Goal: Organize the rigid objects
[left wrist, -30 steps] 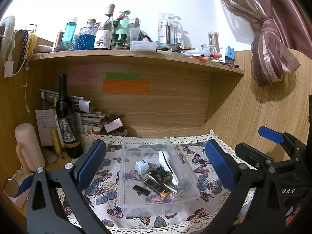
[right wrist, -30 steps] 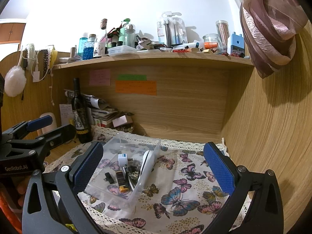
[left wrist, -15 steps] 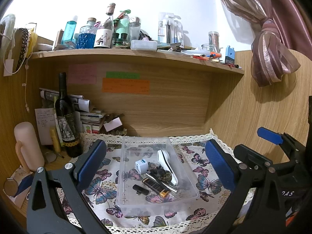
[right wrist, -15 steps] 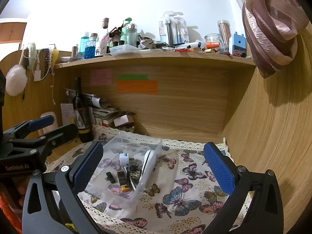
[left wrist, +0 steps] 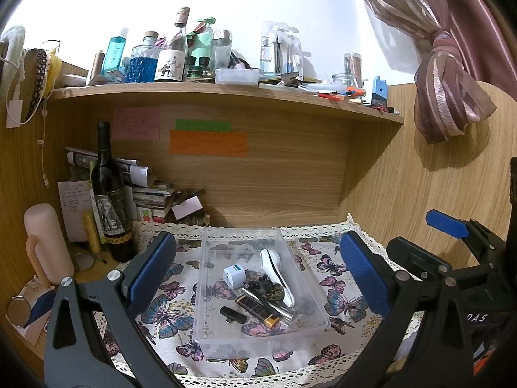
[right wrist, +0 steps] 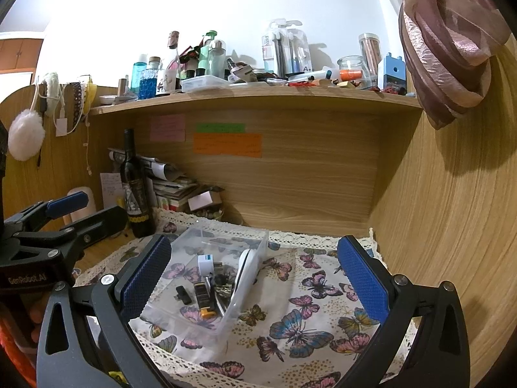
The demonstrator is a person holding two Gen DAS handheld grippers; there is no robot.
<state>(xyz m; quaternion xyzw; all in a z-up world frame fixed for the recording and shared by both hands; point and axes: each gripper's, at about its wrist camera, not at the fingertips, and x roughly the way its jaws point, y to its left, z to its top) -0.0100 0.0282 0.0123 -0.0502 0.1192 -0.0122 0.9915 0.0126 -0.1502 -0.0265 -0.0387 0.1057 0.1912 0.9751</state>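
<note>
Lying beyond the open left hand-held gripper (left wrist: pixel 258 268): clear bin (left wrist: pixel 210 291).

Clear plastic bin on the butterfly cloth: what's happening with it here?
Nothing is being handled. The left gripper and right gripper both hover open and empty above the butterfly cloth. The clear bin already holds a white charger cube, a white handheld device, a lighter and a small black piece.

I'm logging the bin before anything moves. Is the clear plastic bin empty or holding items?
Holding items. The clear bin contains a white charger cube, a white handheld device, a small black dongle and a black-and-gold lighter-like piece.
</note>
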